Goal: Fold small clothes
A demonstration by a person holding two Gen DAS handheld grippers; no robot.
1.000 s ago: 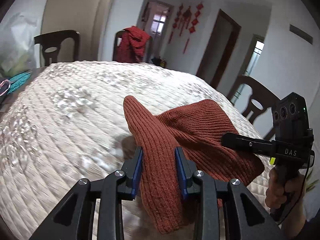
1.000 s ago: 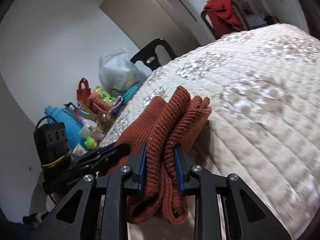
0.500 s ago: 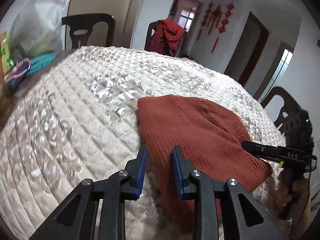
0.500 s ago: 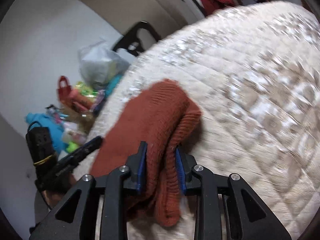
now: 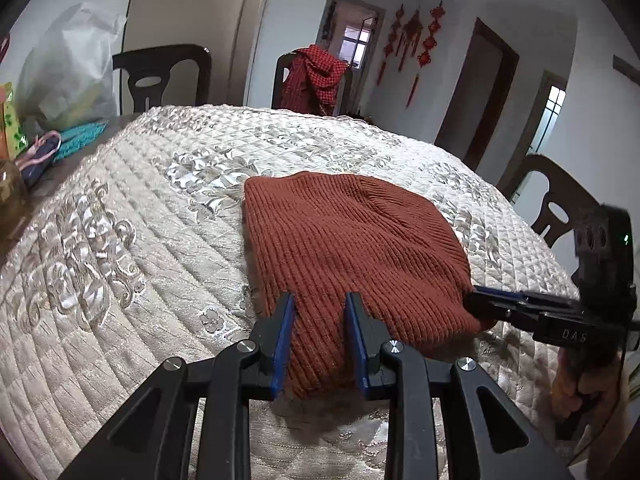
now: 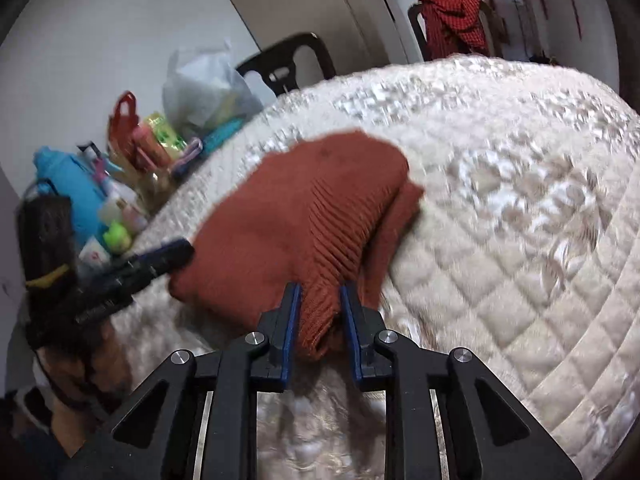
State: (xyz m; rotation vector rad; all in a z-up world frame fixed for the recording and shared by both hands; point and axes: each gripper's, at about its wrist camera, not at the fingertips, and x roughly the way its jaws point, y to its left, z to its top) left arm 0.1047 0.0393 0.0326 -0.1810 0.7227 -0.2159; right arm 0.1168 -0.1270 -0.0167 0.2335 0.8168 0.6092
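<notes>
The rust-red ribbed knit hat (image 5: 352,248) is now lying flattened on the quilted cream desk cover (image 5: 120,240), no longer lifted. The left gripper (image 5: 318,336) and right gripper (image 6: 318,320) are each pinching a near edge, nearly closed; the fold is landing.

A quilted cream cover (image 5: 120,240) with a silvery floral pattern spreads over the table. Dark wooden chairs (image 5: 164,76) stand around it; one at the far side carries a red checked cloth (image 5: 316,76). At the table's edge sit a white plastic bag (image 5: 68,76), a teal knitted item (image 5: 80,140), a red bag (image 6: 126,120) and a blue container (image 6: 76,192). Red knot ornaments (image 5: 412,40) hang on the far wall beside a brown door (image 5: 484,92).
</notes>
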